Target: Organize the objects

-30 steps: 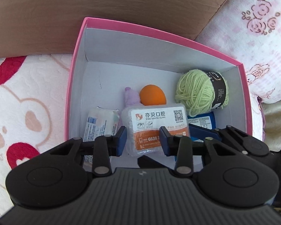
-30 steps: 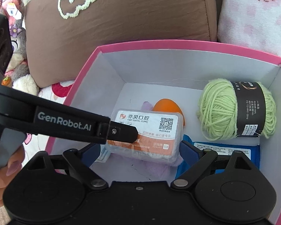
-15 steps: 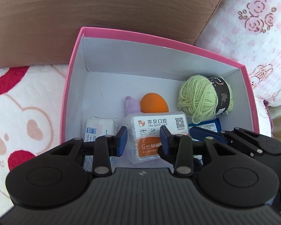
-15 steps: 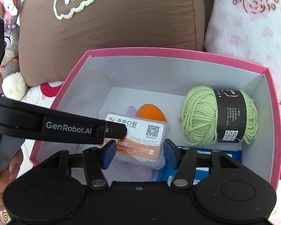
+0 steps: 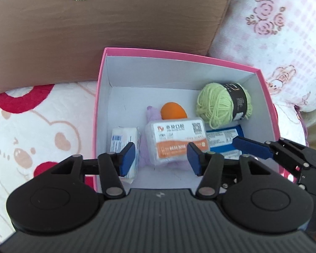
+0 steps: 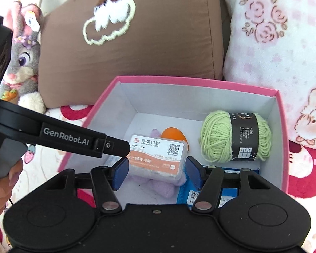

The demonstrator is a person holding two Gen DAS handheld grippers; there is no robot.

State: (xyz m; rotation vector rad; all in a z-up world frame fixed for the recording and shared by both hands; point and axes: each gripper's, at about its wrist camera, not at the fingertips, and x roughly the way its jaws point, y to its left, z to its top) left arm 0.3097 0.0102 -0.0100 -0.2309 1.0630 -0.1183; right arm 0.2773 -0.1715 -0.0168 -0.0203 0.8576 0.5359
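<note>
A pink cardboard box with a white inside (image 5: 265,97) sits on a bear-printed blanket (image 5: 31,126) against a brown cushion (image 6: 149,42). Inside, a clear plastic floss-pick case with an orange label (image 5: 177,141) lies near the front wall on a lilac plush toy (image 6: 158,187), with an orange ball (image 5: 173,110) behind it. A ball of light green yarn (image 6: 236,137) fills the far right corner, above a blue packet (image 5: 225,137). A white tissue pack (image 5: 124,141) leans by the left wall. The left gripper (image 5: 161,158) and right gripper (image 6: 157,172) hover above the case, jaws opening, pads clear of it.
</note>
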